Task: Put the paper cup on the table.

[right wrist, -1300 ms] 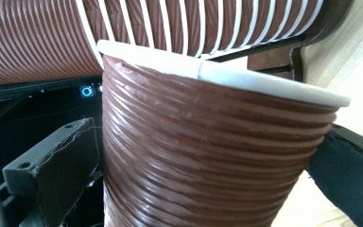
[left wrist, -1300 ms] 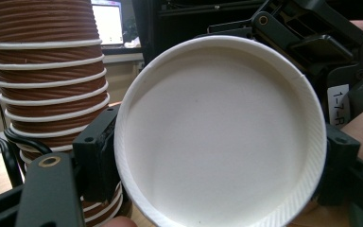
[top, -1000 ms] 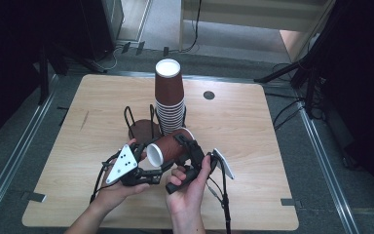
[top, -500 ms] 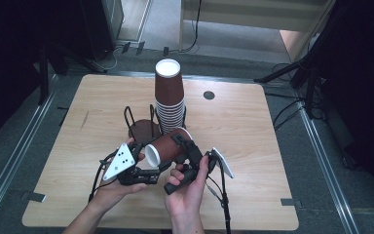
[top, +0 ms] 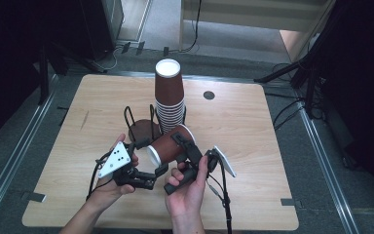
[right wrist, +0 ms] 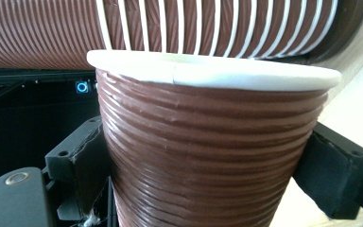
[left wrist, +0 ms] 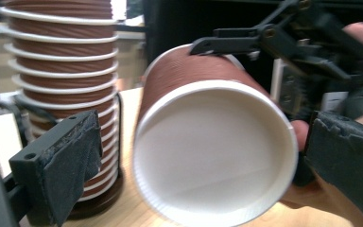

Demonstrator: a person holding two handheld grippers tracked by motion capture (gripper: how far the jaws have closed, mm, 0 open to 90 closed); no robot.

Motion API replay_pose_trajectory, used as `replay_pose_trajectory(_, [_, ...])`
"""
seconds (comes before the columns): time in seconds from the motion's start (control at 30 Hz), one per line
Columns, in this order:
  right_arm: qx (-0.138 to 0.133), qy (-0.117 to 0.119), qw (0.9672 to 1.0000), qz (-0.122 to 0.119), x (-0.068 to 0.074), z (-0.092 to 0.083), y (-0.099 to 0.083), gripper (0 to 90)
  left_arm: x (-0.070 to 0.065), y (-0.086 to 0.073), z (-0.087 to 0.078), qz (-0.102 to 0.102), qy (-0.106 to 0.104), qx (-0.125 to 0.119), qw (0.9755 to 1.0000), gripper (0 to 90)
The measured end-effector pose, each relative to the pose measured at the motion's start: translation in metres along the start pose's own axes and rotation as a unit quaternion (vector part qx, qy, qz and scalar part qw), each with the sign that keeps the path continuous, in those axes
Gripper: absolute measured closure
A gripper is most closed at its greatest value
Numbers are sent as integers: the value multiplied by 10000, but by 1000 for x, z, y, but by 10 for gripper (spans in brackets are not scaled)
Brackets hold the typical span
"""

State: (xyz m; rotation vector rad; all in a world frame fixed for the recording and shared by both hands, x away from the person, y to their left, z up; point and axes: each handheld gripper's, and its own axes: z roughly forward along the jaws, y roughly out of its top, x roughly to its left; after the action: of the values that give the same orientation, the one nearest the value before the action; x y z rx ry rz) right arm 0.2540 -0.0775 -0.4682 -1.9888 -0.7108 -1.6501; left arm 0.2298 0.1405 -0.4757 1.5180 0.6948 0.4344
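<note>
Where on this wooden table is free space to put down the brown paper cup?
The light wooden table is bare left of the black wire holder, and right of the tall stack of brown ribbed paper cups, around the small round hole. The near centre is crowded by both hand-held grippers.

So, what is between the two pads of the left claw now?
The white open mouth of the brown cup lies between them in the left gripper view. The left claw has just opened, pads clear of the rim; the right claw grips the cup's body.

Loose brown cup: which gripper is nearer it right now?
Right. The right gripper clamps the cup by its ribbed wall. The left gripper, jaws just opened, flanks the cup's rim without touching.
</note>
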Motion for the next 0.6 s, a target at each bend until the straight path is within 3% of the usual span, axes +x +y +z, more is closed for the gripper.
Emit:
replay_pose_trajectory(0.3, [-255,-39,9987,-450,6,-2,1,135,8,2,-8,-287,30,105,9995,0])
replay_pose_trajectory(0.5, [-486,-51,9955,-812,13,-6,3,135,16,-1,-14,-391,135,140,9990,0])
replay_pose_trajectory(0.6, [-645,-179,9920,-1069,17,-8,4,135,21,-2,-18,-453,222,183,9986,0])
